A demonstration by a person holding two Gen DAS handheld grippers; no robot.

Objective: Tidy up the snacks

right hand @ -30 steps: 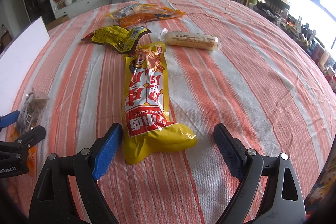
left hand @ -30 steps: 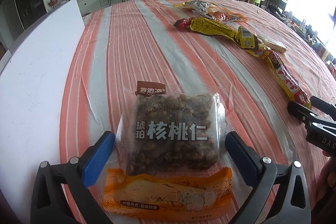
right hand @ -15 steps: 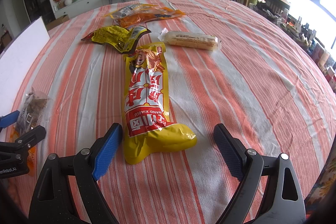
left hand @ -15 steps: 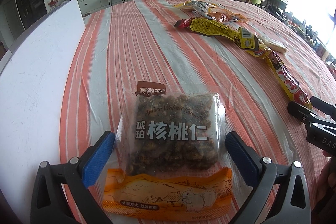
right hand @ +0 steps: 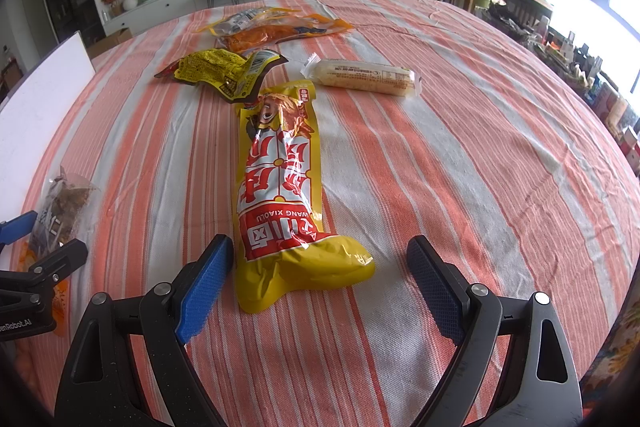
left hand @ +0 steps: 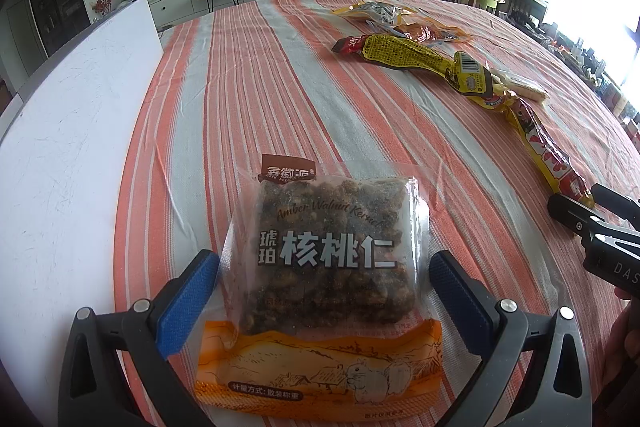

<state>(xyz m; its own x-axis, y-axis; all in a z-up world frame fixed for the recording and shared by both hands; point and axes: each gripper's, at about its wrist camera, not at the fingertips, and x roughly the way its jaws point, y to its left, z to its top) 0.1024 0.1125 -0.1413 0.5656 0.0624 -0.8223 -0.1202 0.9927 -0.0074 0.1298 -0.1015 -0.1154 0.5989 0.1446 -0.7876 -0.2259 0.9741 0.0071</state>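
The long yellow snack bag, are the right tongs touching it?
Apart. The right wrist view shows striped cloth between each blue pad of the right tongs and the long yellow snack bag.

Both wrist views look low and forward across the striped tablecloth (left hand: 280, 75), sharing its far snack packets (right hand: 224, 71)

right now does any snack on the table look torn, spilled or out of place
Nothing looks torn or spilled. The walnut kernel pack lies flat between the open left gripper; the long yellow snack bag lies flat before the open right gripper.
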